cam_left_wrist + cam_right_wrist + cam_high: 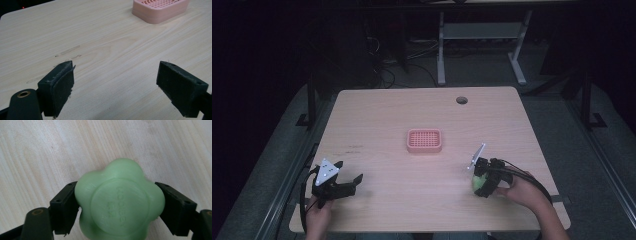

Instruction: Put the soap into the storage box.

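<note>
Covering most of the high view: light wood-grain table (412, 115), round cable hole (461, 100) near far edge, faint scuff marks (70, 50) on left half. Room beyond is dark; white desk frame (477, 35) and loose cables (387, 70) on grey floor behind. Pink slotted soap dish (424, 140) sits at table centre, nothing visible inside it. Left gripper (346, 186) rests at near-left w/ jaws spread wide apart, bare wood between them; dish shows ahead at upper right in left gripper view. Right gripper (478, 184) at near-right, well apart from dish, jaws clamped on opposite sides of green flower-shaped soap (118, 202). Soap has embossed lettering, illegible. Cannot tell whether soap touches the tabletop.
</note>
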{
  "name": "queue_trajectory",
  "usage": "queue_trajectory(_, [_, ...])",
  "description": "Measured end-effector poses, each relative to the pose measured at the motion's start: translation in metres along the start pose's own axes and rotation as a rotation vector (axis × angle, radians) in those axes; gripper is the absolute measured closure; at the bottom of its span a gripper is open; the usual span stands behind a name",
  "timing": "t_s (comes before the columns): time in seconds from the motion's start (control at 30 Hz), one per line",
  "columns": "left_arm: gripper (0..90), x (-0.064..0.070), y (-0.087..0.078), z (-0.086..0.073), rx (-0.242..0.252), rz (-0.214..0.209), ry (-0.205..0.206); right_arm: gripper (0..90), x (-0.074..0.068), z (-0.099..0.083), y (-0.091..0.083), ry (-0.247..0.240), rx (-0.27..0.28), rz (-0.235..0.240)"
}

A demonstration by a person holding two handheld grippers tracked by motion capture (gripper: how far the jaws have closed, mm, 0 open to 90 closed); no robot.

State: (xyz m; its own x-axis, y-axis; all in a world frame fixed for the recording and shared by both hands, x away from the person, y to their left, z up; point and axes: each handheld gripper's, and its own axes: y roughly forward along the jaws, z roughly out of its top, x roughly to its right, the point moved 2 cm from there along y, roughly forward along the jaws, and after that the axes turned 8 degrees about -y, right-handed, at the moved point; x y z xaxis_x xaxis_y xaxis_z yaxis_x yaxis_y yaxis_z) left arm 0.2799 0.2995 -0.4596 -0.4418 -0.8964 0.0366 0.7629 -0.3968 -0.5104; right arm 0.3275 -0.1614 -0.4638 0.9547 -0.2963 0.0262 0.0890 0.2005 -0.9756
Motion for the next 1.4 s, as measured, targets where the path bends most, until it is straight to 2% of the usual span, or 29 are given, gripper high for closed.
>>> queue_trajectory(0.57, [14.2, -0.0009, -0.0009, 0.0002, 0.000, 0.002, 0.000, 24.2, 0.0002, -0.0007, -0.0014, -0.002, 0.001, 0.006])
queue_trajectory(0.83, [14.2, -0.0013, -0.0008, 0.0003, 0.005, 0.003, -0.003, 24.3, 0.0010, -0.0017, -0.0058, 0.006, 0.023, 0.010])
queue_trajectory(0.93, [14.2, -0.0014, -0.0009, 0.0003, 0.006, 0.002, -0.004, 24.4, 0.0003, -0.0006, -0.0067, -0.001, 0.012, 0.011])
queue_trajectory(1.27, [14.2, -0.0016, -0.0014, 0.0003, 0.010, 0.003, -0.010, 24.4, 0.0009, 0.0002, -0.0010, 0.005, 0.001, 0.000])
queue_trajectory(1.4, [14.2, -0.0014, -0.0014, 0.0005, 0.008, 0.002, -0.007, 24.2, 0.0023, -0.0013, -0.0006, 0.014, 0.017, 0.008])
